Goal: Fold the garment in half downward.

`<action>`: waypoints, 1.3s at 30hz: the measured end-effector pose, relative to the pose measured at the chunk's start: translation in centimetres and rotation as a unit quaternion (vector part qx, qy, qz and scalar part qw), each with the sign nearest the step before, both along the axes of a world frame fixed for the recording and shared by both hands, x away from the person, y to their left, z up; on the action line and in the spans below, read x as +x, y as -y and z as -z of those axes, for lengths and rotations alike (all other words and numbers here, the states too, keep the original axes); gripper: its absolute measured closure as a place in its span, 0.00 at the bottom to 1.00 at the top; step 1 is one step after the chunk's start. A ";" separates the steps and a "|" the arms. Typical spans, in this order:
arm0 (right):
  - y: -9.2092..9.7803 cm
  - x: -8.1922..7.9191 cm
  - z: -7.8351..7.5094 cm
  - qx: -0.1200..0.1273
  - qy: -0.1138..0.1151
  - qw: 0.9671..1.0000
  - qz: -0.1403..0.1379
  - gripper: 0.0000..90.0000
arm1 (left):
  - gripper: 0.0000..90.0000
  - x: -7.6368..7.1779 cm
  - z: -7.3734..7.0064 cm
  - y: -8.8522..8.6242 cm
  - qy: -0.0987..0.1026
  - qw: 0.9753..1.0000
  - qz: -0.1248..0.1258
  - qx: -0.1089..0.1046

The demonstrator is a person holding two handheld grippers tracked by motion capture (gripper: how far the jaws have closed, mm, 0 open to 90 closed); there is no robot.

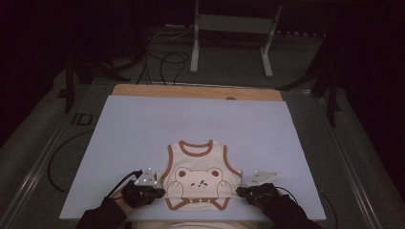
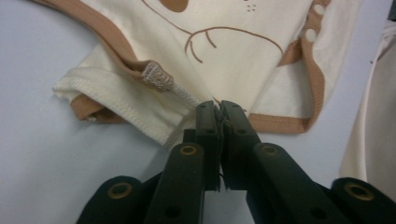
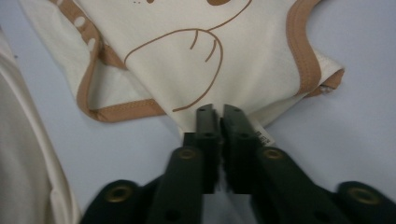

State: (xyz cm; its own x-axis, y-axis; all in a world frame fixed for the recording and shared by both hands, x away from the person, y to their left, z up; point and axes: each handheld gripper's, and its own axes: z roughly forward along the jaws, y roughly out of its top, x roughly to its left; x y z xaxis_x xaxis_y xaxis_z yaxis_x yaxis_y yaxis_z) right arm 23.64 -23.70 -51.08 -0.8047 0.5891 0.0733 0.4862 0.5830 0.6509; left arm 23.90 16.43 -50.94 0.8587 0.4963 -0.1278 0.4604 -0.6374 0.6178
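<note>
A cream baby bodysuit (image 1: 200,171) with brown trim and a bear print lies flat near the table's front edge, neck toward the far side. My left gripper (image 1: 161,192) is shut on its lower left side seam (image 2: 187,98); the jaws meet with cloth pinched between them (image 2: 216,108). My right gripper (image 1: 240,192) is shut on the lower right side edge, by a small label (image 3: 262,135); its jaws are closed on the fabric (image 3: 216,112). Snap buttons (image 2: 310,33) sit along the crotch trim (image 3: 116,111). Gloved hands hold both grippers.
The pale blue mat (image 1: 191,124) covers the table, with a wooden strip (image 1: 191,91) along its far edge. Cables (image 1: 162,62) and a white stand (image 1: 234,28) are on the floor beyond. Pale cloth of the person's clothing (image 3: 23,154) shows at the near edge.
</note>
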 end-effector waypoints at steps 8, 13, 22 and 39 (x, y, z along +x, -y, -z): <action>0.1 -0.2 -1.1 0.023 -0.003 1.000 -0.006 0.49 | 0.59 -0.2 -1.2 -0.1 0.029 1.000 -0.005 -0.003; 0.2 -0.2 -1.8 0.032 0.006 0.999 -0.003 0.31 | 0.44 0.0 -2.4 -0.2 0.037 0.999 -0.002 -0.013; 0.3 0.4 -3.5 0.051 0.026 0.998 0.003 0.11 | 0.09 1.0 -4.8 -0.6 0.049 0.998 0.008 -0.024; 0.7 3.2 -7.9 0.063 0.080 0.995 -0.005 0.11 | 0.00 3.9 -8.3 -0.5 0.077 0.996 0.025 -0.034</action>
State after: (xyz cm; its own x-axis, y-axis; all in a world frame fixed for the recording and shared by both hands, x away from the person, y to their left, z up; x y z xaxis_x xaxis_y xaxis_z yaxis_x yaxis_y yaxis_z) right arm 26.89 -24.39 -43.19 -0.8181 0.5749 0.0156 0.3643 0.4970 0.7876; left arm 27.76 16.89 -42.67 0.8938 0.4478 -0.0244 0.3260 -0.6112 0.7212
